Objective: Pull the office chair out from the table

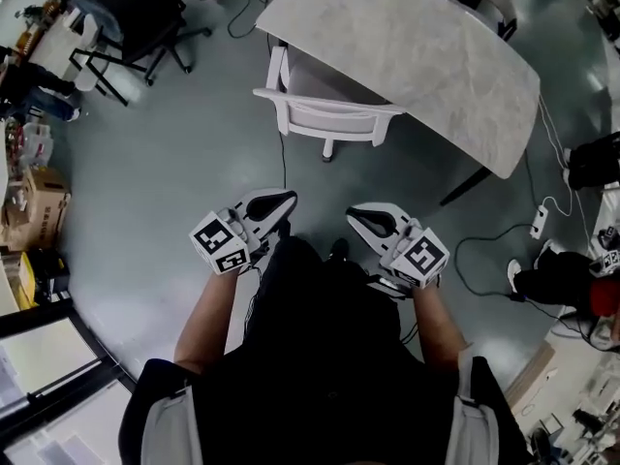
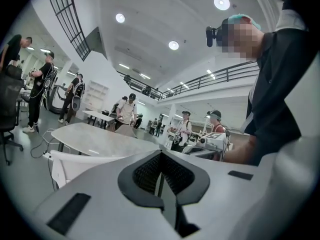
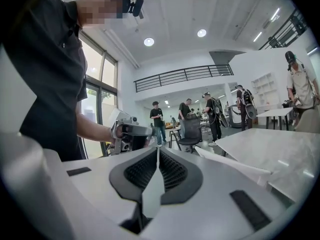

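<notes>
— Where is the office chair [image 1: 325,114]?

— The white chair sits pushed in at the near edge of the pale, marble-patterned table [image 1: 426,56]. Its seat is under the tabletop and its back faces the person [image 1: 320,356] wearing the camera.

— And the two tools?

— The left gripper [image 1: 276,201] and right gripper [image 1: 366,219] are held side by side close to the person's body, over the grey floor [image 1: 174,163], well apart from the chair. Each gripper's jaws are pressed together, ribbed pads meeting, with nothing between them.

— Anything else in frame?

— A black chair [image 1: 145,17] stands at upper left, and cardboard boxes [image 1: 39,206] sit at the left edge. The gripper views show several people standing in the hall beyond.
</notes>
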Demonstrator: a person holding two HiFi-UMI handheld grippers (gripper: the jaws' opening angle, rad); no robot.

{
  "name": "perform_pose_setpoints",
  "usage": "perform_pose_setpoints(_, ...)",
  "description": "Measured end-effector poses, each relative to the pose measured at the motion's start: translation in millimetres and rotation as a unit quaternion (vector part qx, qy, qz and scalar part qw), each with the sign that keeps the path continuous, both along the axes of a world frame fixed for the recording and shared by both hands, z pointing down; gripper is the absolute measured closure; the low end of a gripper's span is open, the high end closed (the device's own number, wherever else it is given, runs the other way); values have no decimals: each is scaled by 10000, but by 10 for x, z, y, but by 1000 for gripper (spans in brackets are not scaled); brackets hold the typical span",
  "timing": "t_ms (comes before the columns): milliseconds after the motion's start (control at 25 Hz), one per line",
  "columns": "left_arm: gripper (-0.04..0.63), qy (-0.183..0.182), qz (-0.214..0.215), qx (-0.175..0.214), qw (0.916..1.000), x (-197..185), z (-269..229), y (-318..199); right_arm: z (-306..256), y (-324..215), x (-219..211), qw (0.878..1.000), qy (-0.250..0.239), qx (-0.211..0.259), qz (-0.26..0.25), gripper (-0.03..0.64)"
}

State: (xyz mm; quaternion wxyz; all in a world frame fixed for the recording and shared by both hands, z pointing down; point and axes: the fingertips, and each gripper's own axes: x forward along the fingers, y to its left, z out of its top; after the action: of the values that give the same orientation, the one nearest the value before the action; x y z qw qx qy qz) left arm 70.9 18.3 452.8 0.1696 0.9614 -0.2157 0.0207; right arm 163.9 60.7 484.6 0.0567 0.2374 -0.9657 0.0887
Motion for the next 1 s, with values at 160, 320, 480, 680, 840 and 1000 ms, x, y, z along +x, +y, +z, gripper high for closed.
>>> perform_pose_setpoints(160,584,65,-183,-6,9998,-22,26,-231,26,-203,-6,9998,63,42,-188,591)
perform_pose_setpoints(320,584,170,-208,-58,9996,-61,80,-490,27,-501,-57,9998,116,51,-170,591)
perform_pose_setpoints(480,584,237,-140,14,9996,-127,36,-802,-1,-810,-155,9997,194,55,-138,591)
perform_pose_setpoints(680,584,354,-82,86,9993,-220,-50,-1265,-84,-1224,-281,9991,373,172,-100,591)
perform_pose_setpoints(840,584,430,56,154,9989,-264,-131,-1693,-96,-1644,-298,9990,405,155,74,591)
perform_pose_setpoints(1000,584,455,227,143,9986,-398,-117,-2056,-157,-2036,-437,9987,408,171,243,591)
